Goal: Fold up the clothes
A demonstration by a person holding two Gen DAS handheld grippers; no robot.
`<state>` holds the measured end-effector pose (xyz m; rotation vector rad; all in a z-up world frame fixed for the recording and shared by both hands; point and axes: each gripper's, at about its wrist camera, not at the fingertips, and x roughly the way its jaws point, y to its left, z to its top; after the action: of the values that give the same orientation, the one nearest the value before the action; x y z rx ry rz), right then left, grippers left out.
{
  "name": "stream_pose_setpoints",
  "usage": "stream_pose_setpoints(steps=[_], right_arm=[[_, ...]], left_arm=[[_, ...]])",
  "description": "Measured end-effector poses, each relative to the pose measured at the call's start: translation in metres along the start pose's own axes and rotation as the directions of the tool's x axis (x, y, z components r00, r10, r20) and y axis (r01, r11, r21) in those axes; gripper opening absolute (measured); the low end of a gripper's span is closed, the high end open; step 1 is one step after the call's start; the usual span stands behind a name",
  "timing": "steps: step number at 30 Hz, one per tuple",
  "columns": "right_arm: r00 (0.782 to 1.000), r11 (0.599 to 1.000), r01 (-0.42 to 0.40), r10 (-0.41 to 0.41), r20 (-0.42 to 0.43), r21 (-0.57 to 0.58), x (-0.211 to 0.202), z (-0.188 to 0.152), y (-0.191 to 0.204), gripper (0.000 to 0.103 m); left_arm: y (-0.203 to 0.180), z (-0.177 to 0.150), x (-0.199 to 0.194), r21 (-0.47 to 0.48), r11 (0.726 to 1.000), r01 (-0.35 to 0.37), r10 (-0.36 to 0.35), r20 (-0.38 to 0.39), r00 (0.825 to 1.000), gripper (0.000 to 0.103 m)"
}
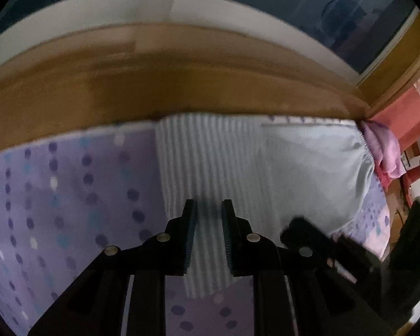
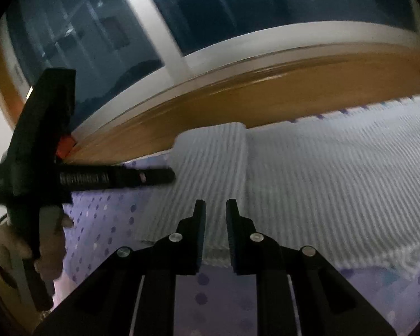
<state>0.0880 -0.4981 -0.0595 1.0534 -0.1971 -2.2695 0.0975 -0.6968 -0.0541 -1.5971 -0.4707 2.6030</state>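
Both grippers hover over the striped garment (image 1: 210, 168) spread on the dotted bedsheet (image 1: 56, 196) against the bed's far edge; left gripper (image 1: 209, 218) and right gripper (image 2: 215, 218) stand slightly parted, holding nothing; best pinch the near hem (image 2: 215, 252) squarely, both layers.

Left black two-finger gripper (image 1: 209, 210): angled steeply downward, jaws parted by a narrow gap, nothing between the ribbed pads (image 1: 191, 232). Right black two-finger gripper (image 2: 215, 210): tilted downward less steeply, jaws parted by a similarly narrow gap, empty, pads pressing on nothing. In the right wrist view the left gripper shows at frame left, blurred, with the person's hand (image 2: 46, 247) wrapped around its handle.
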Motion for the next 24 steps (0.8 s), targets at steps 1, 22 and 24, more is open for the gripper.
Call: stream_pose_setpoints(steps=[1, 22, 24], right_arm=[[1.0, 1.0, -0.007, 0.007, -0.018, -0.002, 0.007, 0.001, 0.001, 0.015], [0.983, 0.937, 0.15, -0.176, -0.054, -0.317, 0.082, 0.034, 0.032, 0.057], [0.984, 0.942, 0.144, -0.17, -0.06, -0.303, 0.08, 0.036, 0.03, 0.057]], left_arm=[[0.003, -0.003, 0.003, 0.005, 1.0, -0.005, 0.005, -0.005, 1.0, 0.019], [0.038, 0.035, 0.023, 0.057, 0.996, 0.071, -0.073, 0.038, 0.997, 0.019], [0.038, 0.034, 0.021, 0.074, 0.995, 0.069, -0.073, 0.045, 0.996, 0.019]])
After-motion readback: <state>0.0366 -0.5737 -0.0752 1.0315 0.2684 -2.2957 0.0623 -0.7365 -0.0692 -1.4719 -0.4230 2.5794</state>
